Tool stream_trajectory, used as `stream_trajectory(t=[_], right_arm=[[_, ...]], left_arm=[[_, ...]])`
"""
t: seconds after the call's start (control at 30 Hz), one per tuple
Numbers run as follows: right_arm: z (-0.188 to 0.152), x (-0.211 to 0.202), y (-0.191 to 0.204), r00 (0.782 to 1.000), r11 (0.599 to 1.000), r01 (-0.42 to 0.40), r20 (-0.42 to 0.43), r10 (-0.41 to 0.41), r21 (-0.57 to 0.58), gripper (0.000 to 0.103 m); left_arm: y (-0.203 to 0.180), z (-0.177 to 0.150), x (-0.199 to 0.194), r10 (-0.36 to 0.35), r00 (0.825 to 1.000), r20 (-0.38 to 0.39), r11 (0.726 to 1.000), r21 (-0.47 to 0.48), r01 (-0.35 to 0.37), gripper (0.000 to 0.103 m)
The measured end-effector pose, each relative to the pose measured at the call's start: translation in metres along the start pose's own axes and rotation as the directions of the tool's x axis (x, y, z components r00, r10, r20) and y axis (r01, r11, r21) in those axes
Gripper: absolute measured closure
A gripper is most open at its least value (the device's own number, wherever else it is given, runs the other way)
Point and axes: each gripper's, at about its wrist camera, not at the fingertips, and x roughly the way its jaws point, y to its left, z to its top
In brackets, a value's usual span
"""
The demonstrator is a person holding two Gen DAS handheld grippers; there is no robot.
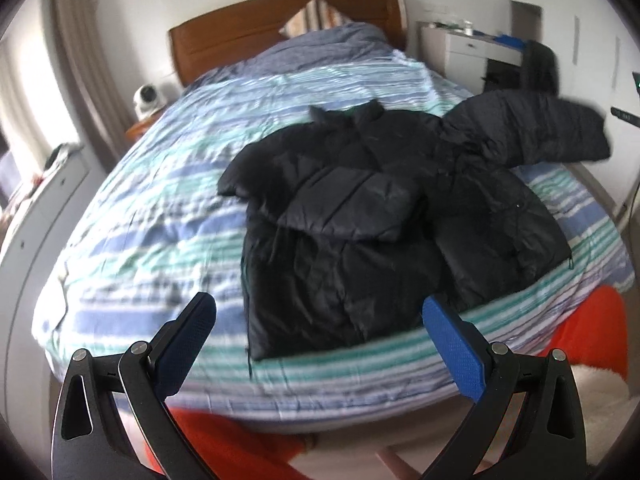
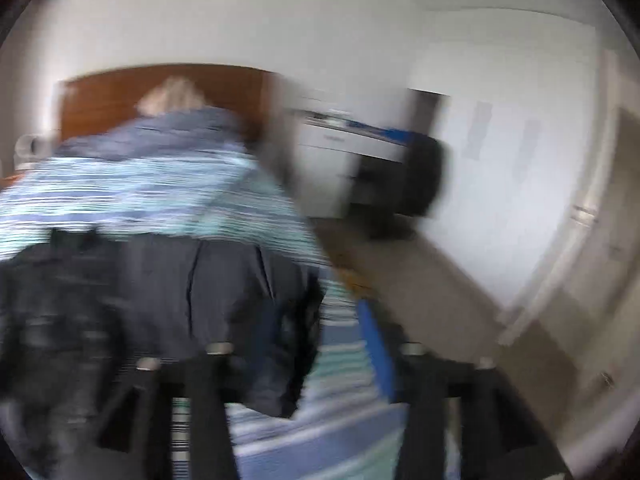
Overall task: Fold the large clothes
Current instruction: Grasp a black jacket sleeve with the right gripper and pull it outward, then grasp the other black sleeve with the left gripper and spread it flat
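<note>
The black puffer jacket (image 1: 360, 216) lies on the striped duvet (image 1: 160, 208), collar toward the headboard (image 1: 240, 36), hem at the near edge, one sleeve folded across its chest, the other (image 1: 532, 128) flung out sideways. The left gripper (image 1: 320, 320) hovers spread wide before the hem. The right gripper (image 2: 316, 344) is blurred; its fingers look apart beside the sleeve.

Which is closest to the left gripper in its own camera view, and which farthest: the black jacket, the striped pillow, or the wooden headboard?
From the left gripper:
1. Jacket, just ahead on the duvet.
2. Pillow, at the bed's far end.
3. Headboard, behind the pillow.
</note>
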Motion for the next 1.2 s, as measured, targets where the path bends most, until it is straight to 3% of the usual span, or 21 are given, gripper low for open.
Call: stream_trajectory(t=[0.1, 0.3, 0.5, 0.57, 0.6, 0.67, 0.7, 0.73, 0.77, 0.83, 0.9, 1.0, 1.1, 1.17, 1.2], right_arm=[[-0.031, -0.003, -0.015, 0.999, 0.997, -0.008, -0.040, 0.011, 0.075, 0.053], [-0.114, -0.038, 0.024, 0.981, 0.987, -0.154, -0.110, 0.157, 0.036, 0.053], [-0.179, -0.077, 0.087, 0.914, 0.933, -0.351, -0.188, 0.359, 0.075, 0.053], [-0.185, -0.089, 0.104, 0.891, 0.911, -0.405, -0.189, 0.412, 0.079, 0.053], [-0.185, -0.097, 0.112, 0.886, 0.904, -0.422, -0.181, 0.427, 0.068, 0.053], [-0.182, -0.112, 0.122, 0.880, 0.894, -0.447, -0.163, 0.446, 0.032, 0.053], [-0.180, -0.118, 0.126, 0.881, 0.892, -0.451, -0.152, 0.448, 0.015, 0.053], [-0.178, -0.127, 0.127, 0.882, 0.891, -0.455, -0.138, 0.450, -0.002, 0.053], [-0.176, -0.134, 0.129, 0.882, 0.888, -0.459, -0.127, 0.453, -0.015, 0.053], [-0.174, -0.147, 0.132, 0.882, 0.885, -0.465, -0.102, 0.460, -0.029, 0.053], [-0.170, -0.154, 0.131, 0.879, 0.880, -0.474, -0.085, 0.470, -0.030, 0.053], [-0.165, -0.156, 0.133, 0.876, 0.876, -0.481, -0.077, 0.477, -0.039, 0.053], [-0.165, -0.155, 0.141, 0.874, 0.873, -0.484, -0.082, 0.479, -0.056, 0.053], [-0.165, -0.152, 0.147, 0.869, 0.869, -0.492, -0.088, 0.486, -0.060, 0.053], [-0.165, -0.150, 0.151, 0.866, 0.865, -0.498, -0.093, 0.492, -0.059, 0.053]], left_arm=[[-0.006, 0.012, 0.012, -0.017, 1.000, -0.002, 0.996, 0.092, 0.017, 0.000], [-0.034, 0.038, 0.059, -0.134, 0.988, -0.071, 0.960, 0.238, 0.147, 0.000], [-0.089, 0.048, 0.136, -0.121, 0.985, -0.120, 0.896, 0.413, 0.160, 0.000], [-0.096, 0.051, 0.162, -0.126, 0.980, -0.155, 0.895, 0.408, 0.180, 0.006], [-0.095, 0.054, 0.173, -0.138, 0.974, -0.179, 0.899, 0.389, 0.199, 0.013], [-0.084, 0.060, 0.197, -0.181, 0.951, -0.249, 0.915, 0.313, 0.256, 0.052], [-0.076, 0.059, 0.202, -0.219, 0.938, -0.268, 0.919, 0.267, 0.291, 0.058], [-0.069, 0.061, 0.204, -0.251, 0.929, -0.273, 0.921, 0.229, 0.316, 0.073], [-0.059, 0.061, 0.202, -0.269, 0.927, -0.263, 0.927, 0.190, 0.323, 0.081], [-0.047, 0.063, 0.188, -0.275, 0.934, -0.227, 0.937, 0.154, 0.313, 0.089], [-0.020, 0.066, 0.162, -0.279, 0.946, -0.165, 0.949, 0.106, 0.298, 0.092], [0.051, 0.069, 0.109, -0.243, 0.969, -0.037, 0.970, -0.033, 0.242, 0.092], [0.138, 0.062, 0.063, -0.150, 0.987, 0.057, 0.967, -0.200, 0.158, 0.092], [0.192, 0.050, 0.040, -0.072, 0.994, 0.087, 0.950, -0.298, 0.095, 0.092], [0.228, 0.039, 0.023, 0.006, 0.995, 0.095, 0.933, -0.360, 0.028, 0.093]])
